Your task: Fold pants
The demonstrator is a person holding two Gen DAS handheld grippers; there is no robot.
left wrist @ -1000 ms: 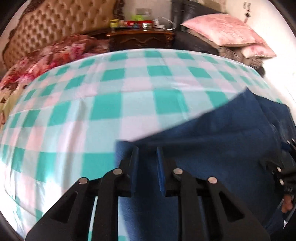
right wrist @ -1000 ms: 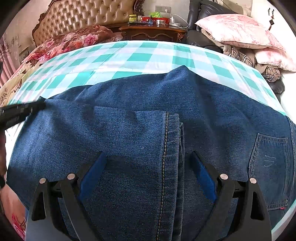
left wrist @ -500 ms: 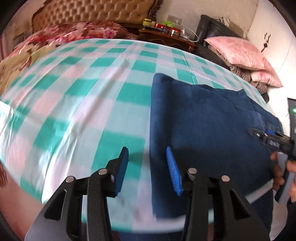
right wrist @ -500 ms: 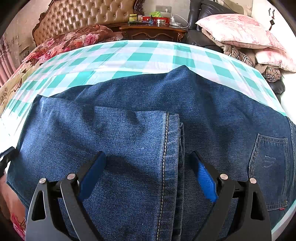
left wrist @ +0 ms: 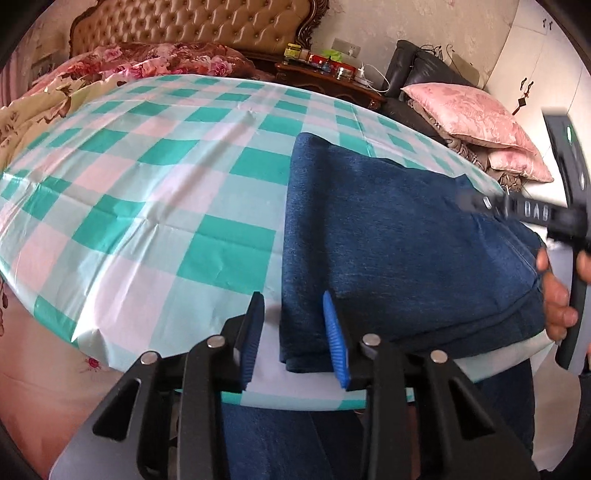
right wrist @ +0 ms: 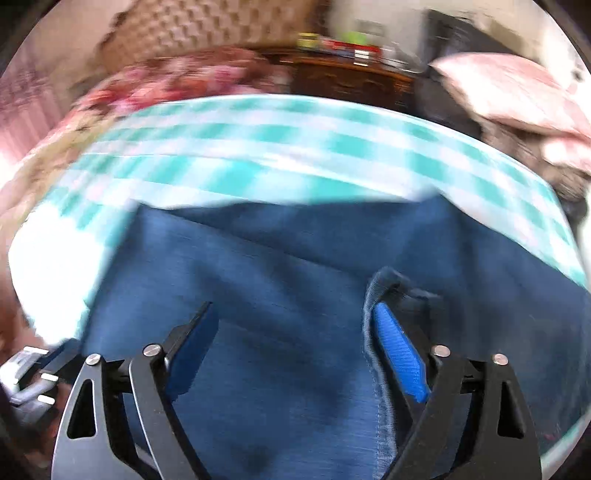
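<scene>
Folded blue denim pants [left wrist: 399,236] lie on the right part of the checked tablecloth [left wrist: 155,192]. My left gripper [left wrist: 293,306] is open, its jaws on either side of the near left folded corner. My right gripper [right wrist: 295,317] is open over the pants [right wrist: 288,266] in its own blurred view. A raised hem fold [right wrist: 376,291] drapes over its right finger. The right gripper's body [left wrist: 535,212] also shows at the right edge of the left wrist view, held in a hand.
The table [left wrist: 122,362] is covered in a green, pink and white checked cloth. Behind it are a bed with a tufted headboard [left wrist: 199,29], a floral quilt [left wrist: 162,59], a wooden nightstand [left wrist: 328,79] with small items, and pink pillows [left wrist: 469,114].
My left gripper let go of the pants, opened and pulled back to the near table edge. My right gripper moved fast, blurring its view, and the hem now lifts over its right finger.
</scene>
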